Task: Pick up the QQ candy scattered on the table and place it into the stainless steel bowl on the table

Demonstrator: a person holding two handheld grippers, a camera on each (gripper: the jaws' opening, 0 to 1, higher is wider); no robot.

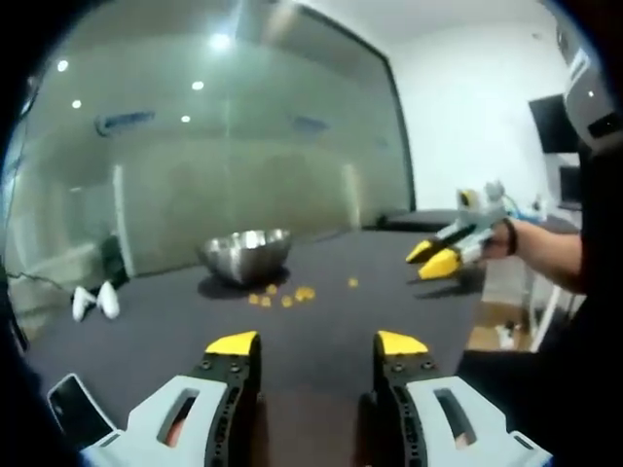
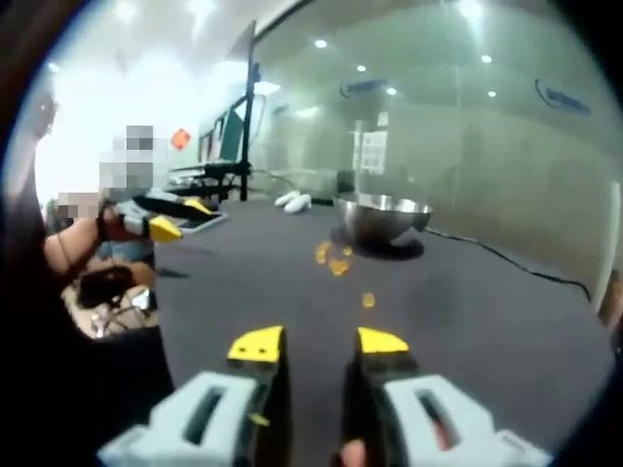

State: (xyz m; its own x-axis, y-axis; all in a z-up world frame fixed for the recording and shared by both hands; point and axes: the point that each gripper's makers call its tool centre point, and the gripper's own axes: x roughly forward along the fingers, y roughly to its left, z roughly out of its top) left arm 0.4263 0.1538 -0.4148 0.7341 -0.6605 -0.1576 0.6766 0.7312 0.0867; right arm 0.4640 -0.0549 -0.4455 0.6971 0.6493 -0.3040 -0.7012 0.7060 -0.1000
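Both tools hover above the dark bench (image 1: 321,292), nothing gripped. Left tool (image 1: 316,343): jaws spread wide. Right tool (image 2: 319,342): jaws parted, narrower gap. Stainless steel bowl (image 1: 247,253) sits at the far side; QQ candy (image 1: 284,295) lies scattered just in front of it, with one stray piece (image 2: 368,301) nearer the right tool. Judgement: start with the stray. Come down steep, straddle one piece, close gently so it doesn't squirt out, then release low over the bowl rim.
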